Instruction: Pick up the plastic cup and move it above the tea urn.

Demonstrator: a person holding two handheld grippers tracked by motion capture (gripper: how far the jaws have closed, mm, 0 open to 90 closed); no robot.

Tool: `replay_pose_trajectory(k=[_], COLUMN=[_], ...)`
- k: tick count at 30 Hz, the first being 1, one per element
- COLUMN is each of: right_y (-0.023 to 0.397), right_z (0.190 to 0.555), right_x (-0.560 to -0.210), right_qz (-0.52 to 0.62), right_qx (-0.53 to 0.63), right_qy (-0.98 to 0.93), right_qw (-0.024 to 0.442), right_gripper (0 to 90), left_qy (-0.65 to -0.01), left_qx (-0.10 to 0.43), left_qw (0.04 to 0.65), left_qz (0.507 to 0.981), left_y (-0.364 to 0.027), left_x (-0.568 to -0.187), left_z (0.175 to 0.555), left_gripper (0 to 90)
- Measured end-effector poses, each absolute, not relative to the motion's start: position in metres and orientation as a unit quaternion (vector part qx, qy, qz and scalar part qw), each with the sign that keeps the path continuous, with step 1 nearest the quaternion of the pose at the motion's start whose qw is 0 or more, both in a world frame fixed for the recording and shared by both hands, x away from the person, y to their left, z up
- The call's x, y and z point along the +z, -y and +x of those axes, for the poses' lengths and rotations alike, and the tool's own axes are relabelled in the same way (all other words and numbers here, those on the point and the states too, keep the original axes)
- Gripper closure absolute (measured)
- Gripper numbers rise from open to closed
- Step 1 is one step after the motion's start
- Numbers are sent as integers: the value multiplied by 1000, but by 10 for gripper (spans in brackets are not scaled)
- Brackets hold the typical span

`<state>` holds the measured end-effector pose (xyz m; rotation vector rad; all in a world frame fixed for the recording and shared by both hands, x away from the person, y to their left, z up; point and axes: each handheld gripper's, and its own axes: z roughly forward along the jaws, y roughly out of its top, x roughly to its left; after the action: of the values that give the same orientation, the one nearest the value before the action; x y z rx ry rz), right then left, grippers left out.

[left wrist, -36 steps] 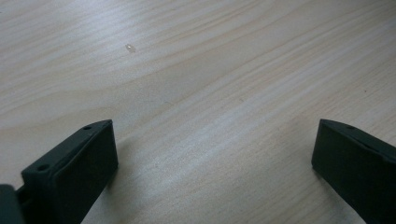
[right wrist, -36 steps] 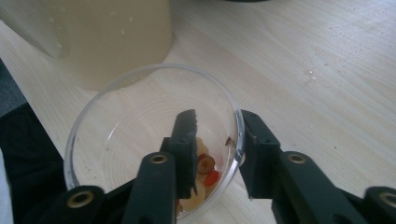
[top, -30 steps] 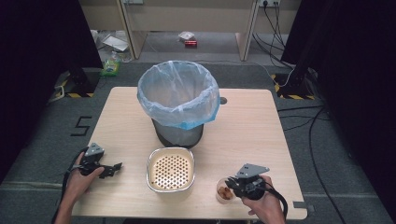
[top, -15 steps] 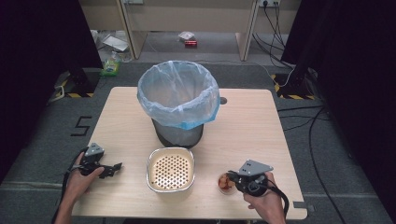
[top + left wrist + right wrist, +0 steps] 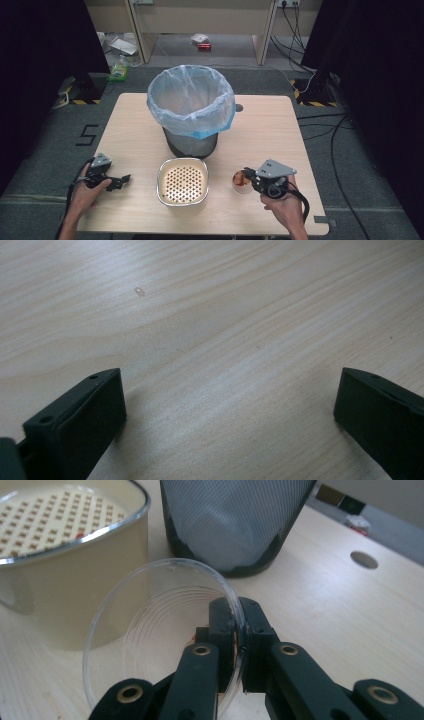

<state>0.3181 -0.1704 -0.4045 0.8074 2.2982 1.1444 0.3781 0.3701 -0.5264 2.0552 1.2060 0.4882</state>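
Lower right of the high view: right gripper [image 5: 248,178] pinching the rim of a clear plastic cup [image 5: 165,630]; lifting step, likely tipping next into strainer bowl [image 5: 183,181] or bin [image 5: 191,102]; left gripper [image 5: 120,180], jaws wide, empty.

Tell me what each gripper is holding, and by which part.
The right gripper holds a clear plastic cup by its rim, the jaws pinching the wall from inside and outside. The left gripper holds nothing; its jaws stand open over the table.
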Motion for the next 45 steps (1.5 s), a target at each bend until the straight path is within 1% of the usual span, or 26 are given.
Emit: replay_pose_trajectory(k=[3,14,22,35,45], right_y=[167,157,151,135,119], right_z=[322,333,337,341,342], right_x=[-394,-380,-374,-353,-348], right_qz=[283,267,258,223,200], right_qx=[423,431,437,467,481], right_qy=[-829,-826,-826,-815,-813], right_qw=[233,245,246,260,259], right_gripper=[863,864,864,864,864], left_qy=[-465,-465,-465,-465,-465], left_qx=[188,188,188,188,188], left_qw=[347,347,347,347,347], left_qz=[792,792,793,792,792], left_y=[-370,-370,-370,-370,-370], left_x=[-526,-526,-526,-526,-526], left_z=[378,378,378,378,378], left_gripper=[0,0,0,0,0])
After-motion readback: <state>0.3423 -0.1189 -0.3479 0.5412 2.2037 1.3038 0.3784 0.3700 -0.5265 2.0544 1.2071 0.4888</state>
